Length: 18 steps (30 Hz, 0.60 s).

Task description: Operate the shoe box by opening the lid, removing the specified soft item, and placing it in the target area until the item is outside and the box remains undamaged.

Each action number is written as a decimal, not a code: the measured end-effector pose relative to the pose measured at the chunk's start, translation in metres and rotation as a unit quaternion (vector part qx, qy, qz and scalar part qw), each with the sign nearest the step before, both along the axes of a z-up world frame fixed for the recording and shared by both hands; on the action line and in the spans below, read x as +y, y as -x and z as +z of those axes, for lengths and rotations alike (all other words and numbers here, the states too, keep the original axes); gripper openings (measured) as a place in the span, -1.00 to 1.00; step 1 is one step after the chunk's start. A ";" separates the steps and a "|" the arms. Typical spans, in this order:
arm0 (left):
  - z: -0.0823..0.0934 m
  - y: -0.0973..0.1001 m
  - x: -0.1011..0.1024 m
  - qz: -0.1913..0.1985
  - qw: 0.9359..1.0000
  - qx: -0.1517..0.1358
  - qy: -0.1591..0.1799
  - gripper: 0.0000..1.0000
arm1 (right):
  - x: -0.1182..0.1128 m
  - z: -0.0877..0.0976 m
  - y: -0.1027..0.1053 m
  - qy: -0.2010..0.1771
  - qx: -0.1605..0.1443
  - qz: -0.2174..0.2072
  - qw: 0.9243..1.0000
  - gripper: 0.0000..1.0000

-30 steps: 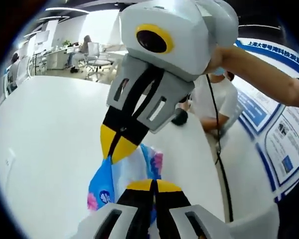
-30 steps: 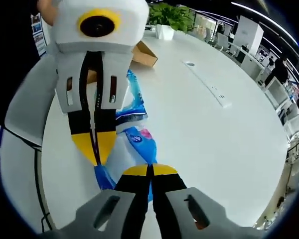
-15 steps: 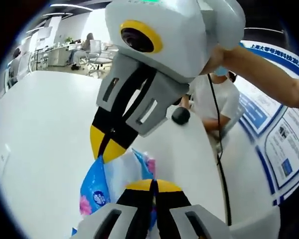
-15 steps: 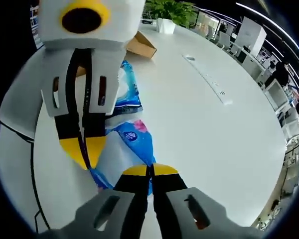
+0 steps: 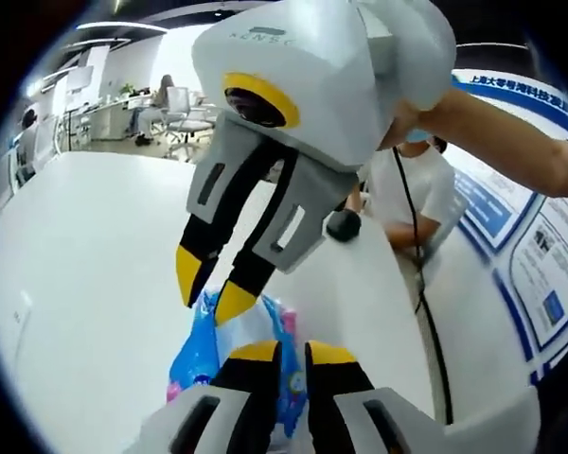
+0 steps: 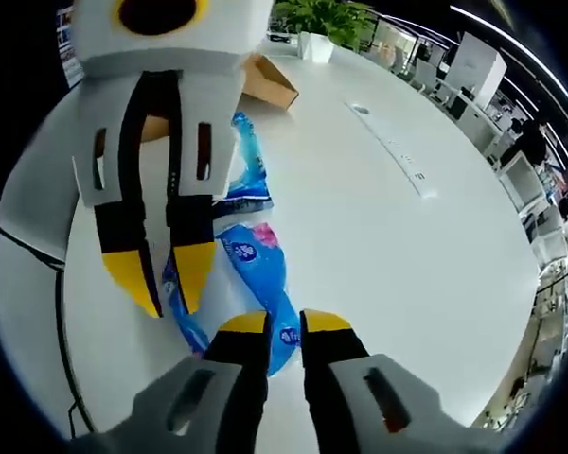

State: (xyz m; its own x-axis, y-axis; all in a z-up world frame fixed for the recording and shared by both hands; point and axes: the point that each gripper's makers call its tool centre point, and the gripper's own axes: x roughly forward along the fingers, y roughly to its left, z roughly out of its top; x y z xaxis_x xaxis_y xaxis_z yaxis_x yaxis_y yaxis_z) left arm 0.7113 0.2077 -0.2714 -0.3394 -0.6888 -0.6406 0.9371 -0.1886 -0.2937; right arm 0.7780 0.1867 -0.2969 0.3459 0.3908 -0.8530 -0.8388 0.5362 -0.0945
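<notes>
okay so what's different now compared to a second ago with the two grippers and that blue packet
Both grippers opened. The left gripper and right gripper had each been shut on the blue packet; now their jaws stand apart and the packet lies loose on the white table. The cardboard box stays put.

Your soft pack [image 6: 256, 274] is blue and white with a pink patch. Both grippers, left [image 5: 282, 352] and right [image 6: 284, 322], are grey-white, black-armed, yellow-tipped. Table [image 6: 398, 255] white; box [image 6: 270, 85] brown cardboard.
</notes>
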 end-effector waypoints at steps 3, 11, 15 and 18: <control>0.004 0.002 0.004 -0.003 1.000 -0.009 0.001 -0.75 | -0.002 0.007 0.002 0.000 -0.005 -0.009 1.000 -0.70; 0.015 0.000 0.016 0.000 0.999 -0.035 0.001 -0.56 | -0.005 0.021 0.016 -0.001 -0.006 -0.044 0.999 -0.52; 0.024 -0.001 0.027 0.005 0.999 -0.044 0.007 -0.44 | -0.009 0.027 0.025 -0.001 -0.002 -0.078 0.997 -0.34; 0.033 -0.003 0.039 0.011 0.998 -0.052 0.017 -0.38 | -0.008 0.034 0.033 -0.011 -0.007 -0.105 0.994 -0.24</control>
State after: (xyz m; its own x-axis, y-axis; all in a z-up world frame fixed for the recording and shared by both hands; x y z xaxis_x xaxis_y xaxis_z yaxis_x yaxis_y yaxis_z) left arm 0.7139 0.2469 -0.2387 -0.2572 -0.7165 -0.6484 0.9661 -0.1762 -0.1886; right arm 0.7455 0.1785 -0.2626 0.4335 0.3271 -0.8397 -0.7068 0.7015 -0.0916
